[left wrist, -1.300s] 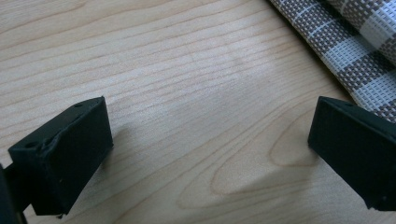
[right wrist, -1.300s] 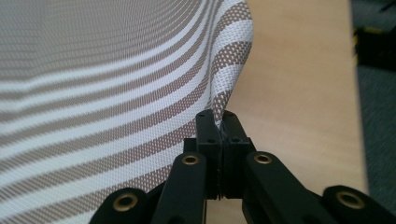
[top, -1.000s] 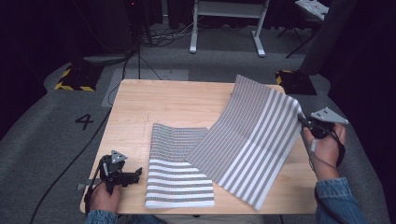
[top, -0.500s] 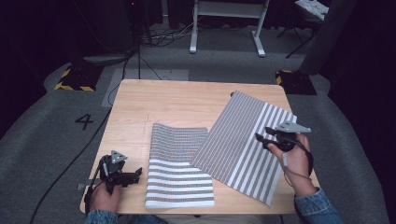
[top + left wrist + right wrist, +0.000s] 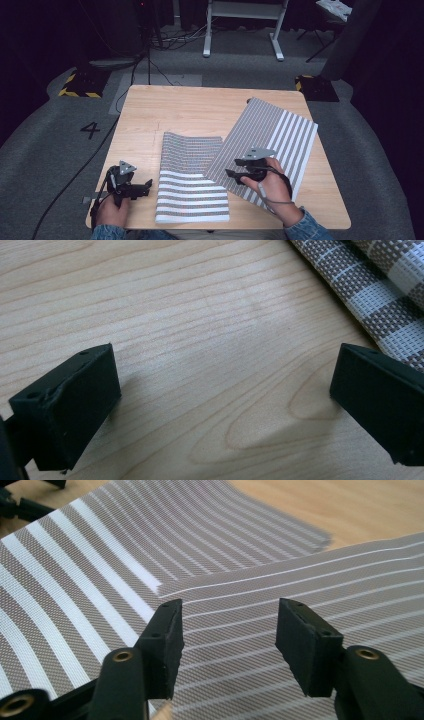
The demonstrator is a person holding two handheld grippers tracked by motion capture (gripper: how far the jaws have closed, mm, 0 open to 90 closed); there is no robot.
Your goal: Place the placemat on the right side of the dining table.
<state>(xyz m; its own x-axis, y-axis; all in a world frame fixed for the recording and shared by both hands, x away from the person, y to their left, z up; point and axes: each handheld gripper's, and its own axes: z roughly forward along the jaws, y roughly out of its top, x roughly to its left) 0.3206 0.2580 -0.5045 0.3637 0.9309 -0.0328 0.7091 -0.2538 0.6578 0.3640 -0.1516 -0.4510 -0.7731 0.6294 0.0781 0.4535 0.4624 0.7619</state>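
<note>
The striped mat (image 5: 265,145) lies on the worktop (image 5: 200,107), folded so that its right half crosses slantwise over the flat left half (image 5: 192,195). The left half reaches the near edge of the worktop; the slanted half runs from the middle up toward the far right corner. In the right gripper view the overlap shows as a fine-striped layer (image 5: 310,580) lying on a broad-striped one (image 5: 75,580), both flat on the wood.

The right tongs (image 5: 239,168) hover over the near part of the slanted half, pointing left toward the overlap. Their jaws stand apart with nothing between them; in the right gripper view (image 5: 227,645) the mat passes beneath the two pads, and no pad presses on it. They have just been opening.

The left tongs (image 5: 145,186) rest at the near left corner of the worktop, just beside the mat's left edge. In the left gripper view (image 5: 225,395) the jaws are spread wide over bare wood, with the mat's woven edge (image 5: 380,295) close to the right jaw but apart from it. They hold nothing.

A second ago the right tongs were at the worktop's right edge with the mat's right half raised and arched; now that half lies lower and flatter and the right tongs have moved inward over it. The left tongs sit where they were.
</note>
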